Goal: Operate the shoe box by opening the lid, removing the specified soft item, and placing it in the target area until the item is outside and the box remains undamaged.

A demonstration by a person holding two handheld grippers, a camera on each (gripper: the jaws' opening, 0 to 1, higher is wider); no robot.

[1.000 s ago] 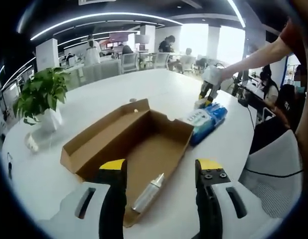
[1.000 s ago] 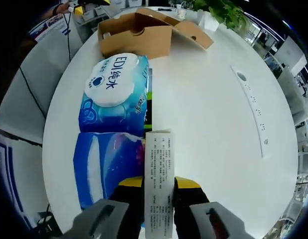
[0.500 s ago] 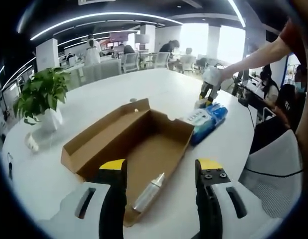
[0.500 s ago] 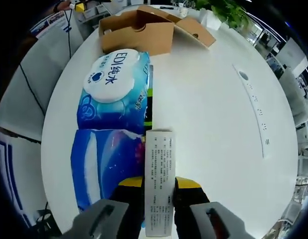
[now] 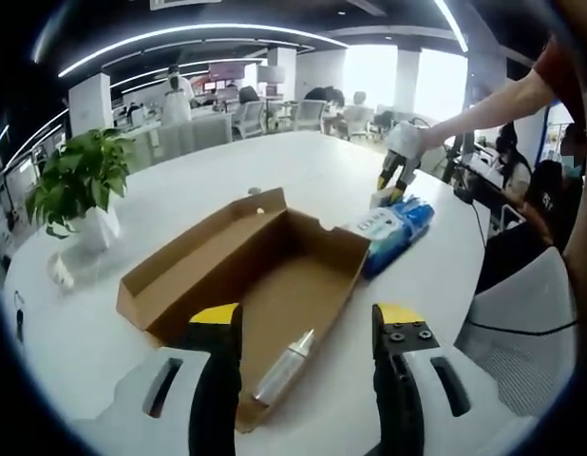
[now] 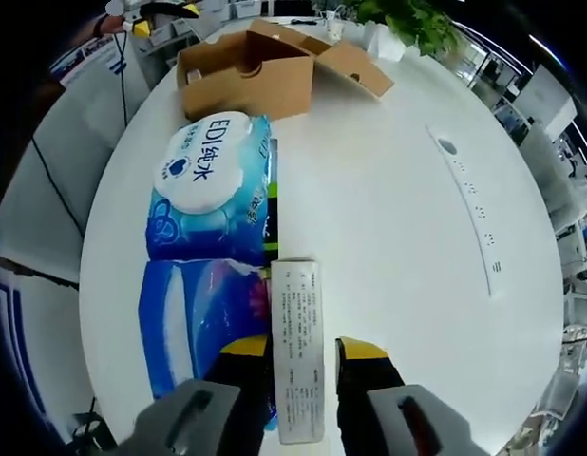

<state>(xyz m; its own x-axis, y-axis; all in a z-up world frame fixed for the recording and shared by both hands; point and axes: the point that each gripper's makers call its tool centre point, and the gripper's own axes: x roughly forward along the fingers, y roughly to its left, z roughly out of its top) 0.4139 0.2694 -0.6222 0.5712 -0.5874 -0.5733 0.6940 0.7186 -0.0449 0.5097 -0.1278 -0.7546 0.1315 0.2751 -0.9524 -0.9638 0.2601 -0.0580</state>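
Note:
The brown shoe box point(image 5: 184, 274) lies open on the white table, lid folded back, with a silver bottle point(image 5: 284, 366) on its floor. My left gripper point(image 5: 308, 318) is open just in front of the box, nothing between its jaws. Two blue wet-wipe packs point(image 6: 213, 190) lie side by side past the box's far end point(image 6: 246, 71). A small white printed carton point(image 6: 296, 351) stands beside the packs, between the jaws of my right gripper point(image 6: 303, 350). A narrow gap shows on the carton's right side, so the gripper is open. From the left gripper view, the right gripper point(image 5: 392, 179) hovers over the wipes point(image 5: 393, 228).
A potted plant point(image 5: 80, 180) stands on the table point(image 5: 303, 171) left of the box. A grey outlet strip point(image 6: 464, 204) runs along the tabletop right of the carton. A chair point(image 5: 521, 313) and a seated person are at the table's right edge; other people sit far behind.
The right gripper has let go of the white carton and drawn back slightly, leaving a gap at its right jaw. The left gripper has not moved.

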